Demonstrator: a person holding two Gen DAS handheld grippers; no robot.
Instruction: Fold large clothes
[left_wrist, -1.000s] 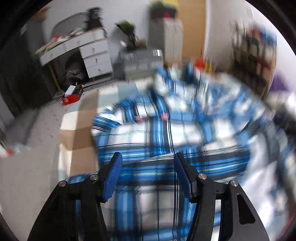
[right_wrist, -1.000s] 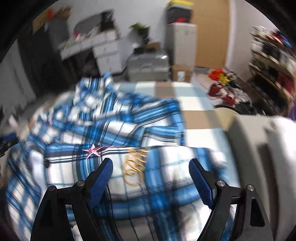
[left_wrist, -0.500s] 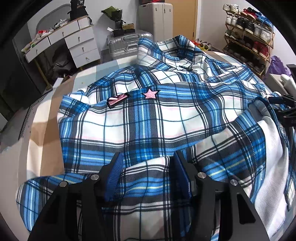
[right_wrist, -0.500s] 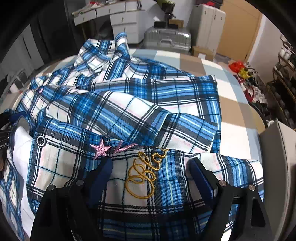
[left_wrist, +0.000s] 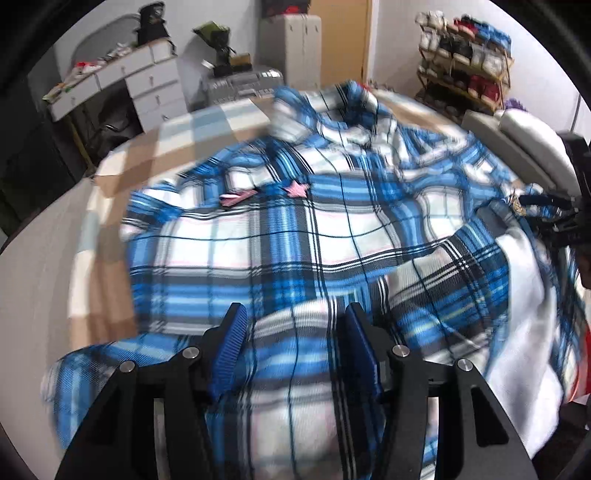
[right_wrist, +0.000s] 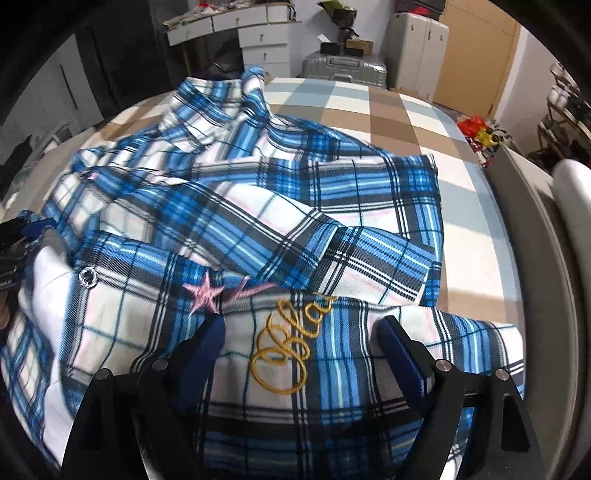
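One blue-and-white plaid flannel shirt (left_wrist: 295, 236), soft, limp, bulky, on checked bedspread (right_wrist: 388, 107). Left gripper (left_wrist: 293, 332) half-open, right gripper (right_wrist: 299, 339) wide; each straddles hem fabric, grip uncertain. Best held at hem corners.

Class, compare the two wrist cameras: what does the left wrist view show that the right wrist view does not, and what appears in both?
Only the left wrist view shows the shoe rack. Only the right wrist view shows the gold lettering and the metal snap. Both show the plaid shirt spread on the checked bed cover, the white drawers and the silver suitcase.
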